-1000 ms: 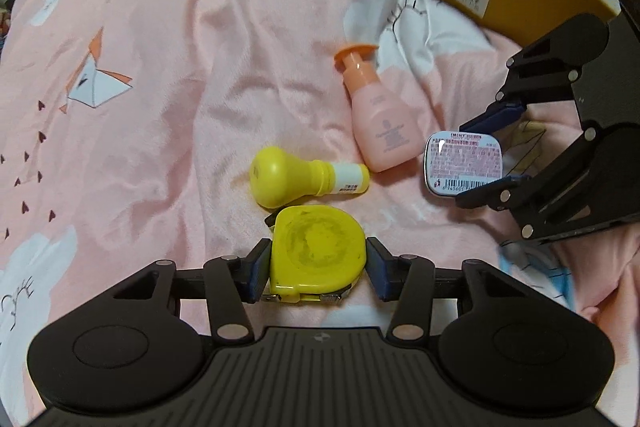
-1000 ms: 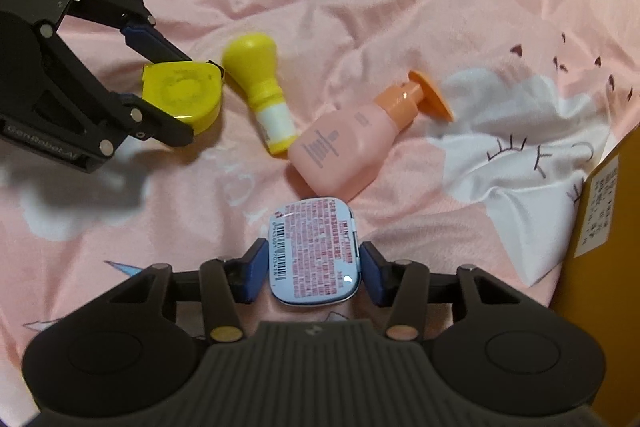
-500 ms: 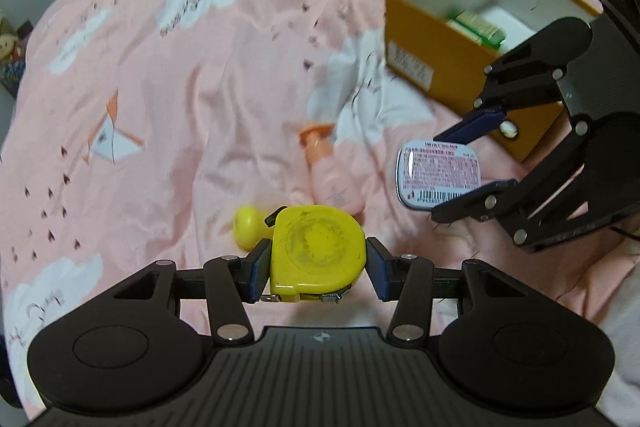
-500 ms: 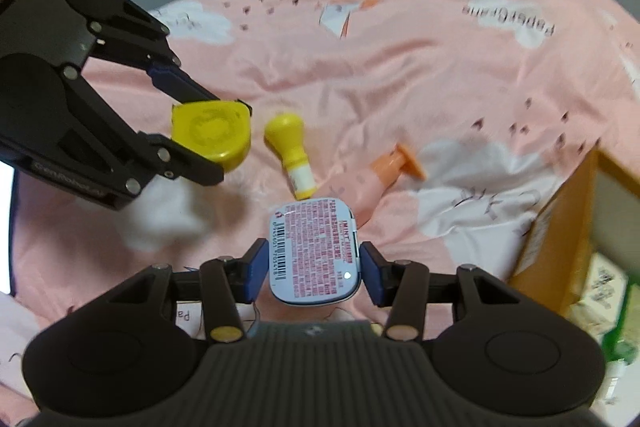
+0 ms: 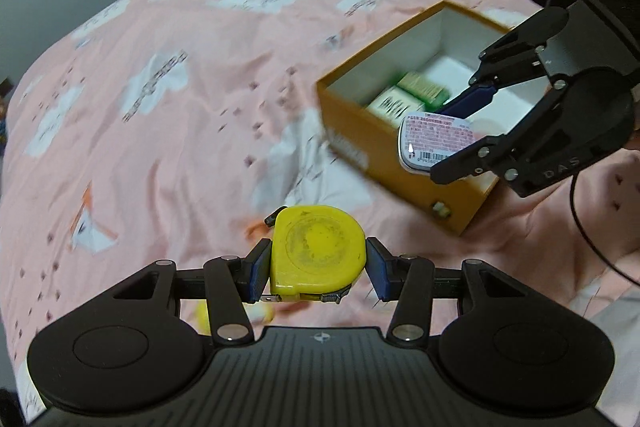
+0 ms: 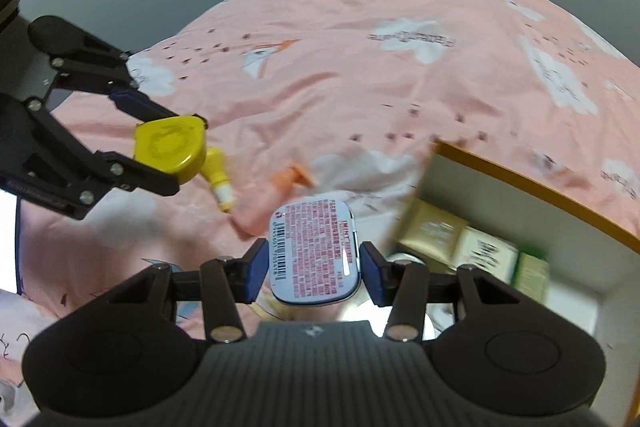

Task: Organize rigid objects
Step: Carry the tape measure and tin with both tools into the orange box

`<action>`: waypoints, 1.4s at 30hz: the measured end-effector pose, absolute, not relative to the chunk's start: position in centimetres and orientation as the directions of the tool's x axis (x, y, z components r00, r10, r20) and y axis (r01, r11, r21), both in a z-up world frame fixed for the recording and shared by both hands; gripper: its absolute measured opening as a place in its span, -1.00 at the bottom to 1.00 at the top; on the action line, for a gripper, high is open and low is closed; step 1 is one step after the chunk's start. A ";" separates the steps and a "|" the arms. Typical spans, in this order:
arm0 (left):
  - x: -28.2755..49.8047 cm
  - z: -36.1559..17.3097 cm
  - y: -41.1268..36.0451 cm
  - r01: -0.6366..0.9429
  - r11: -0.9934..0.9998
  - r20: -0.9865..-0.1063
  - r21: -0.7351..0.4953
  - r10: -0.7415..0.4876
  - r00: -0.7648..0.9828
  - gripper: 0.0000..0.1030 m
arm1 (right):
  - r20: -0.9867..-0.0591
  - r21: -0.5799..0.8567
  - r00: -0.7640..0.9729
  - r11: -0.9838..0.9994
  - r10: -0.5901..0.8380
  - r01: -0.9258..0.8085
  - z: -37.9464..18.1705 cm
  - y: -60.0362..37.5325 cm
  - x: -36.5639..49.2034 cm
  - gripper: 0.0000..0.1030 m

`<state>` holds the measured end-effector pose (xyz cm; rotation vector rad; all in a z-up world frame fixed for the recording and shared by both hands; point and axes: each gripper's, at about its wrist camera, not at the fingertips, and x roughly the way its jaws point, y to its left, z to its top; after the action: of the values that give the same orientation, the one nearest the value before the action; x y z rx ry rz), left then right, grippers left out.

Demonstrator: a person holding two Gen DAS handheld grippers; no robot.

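The left gripper (image 5: 318, 269) clamped a yellow tape measure (image 5: 317, 253) up off the bed (image 5: 160, 107) — clear of the pink cover. The right gripper (image 6: 312, 265) pinched a flat tin (image 6: 316, 251) at the near edge of the open box (image 5: 360, 135), where small cartons (image 6: 460, 239) lay inside — a yellow bottle (image 6: 218, 179) and a pink bottle (image 6: 264, 207) lay on the bed below.
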<state>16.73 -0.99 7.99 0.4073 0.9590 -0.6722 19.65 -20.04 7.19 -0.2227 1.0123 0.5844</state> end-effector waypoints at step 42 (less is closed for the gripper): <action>27.5 -4.2 -21.5 0.482 0.811 -0.925 -0.331 -0.379 0.003 0.10 | -0.986 0.146 0.048 0.972 0.157 -0.187 -3.4 -37.8 26.0 -0.05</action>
<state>27.45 -21.47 -4.16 0.0902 1.4149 -0.6767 25.96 -37.79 -3.40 -0.0238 1.4996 0.2622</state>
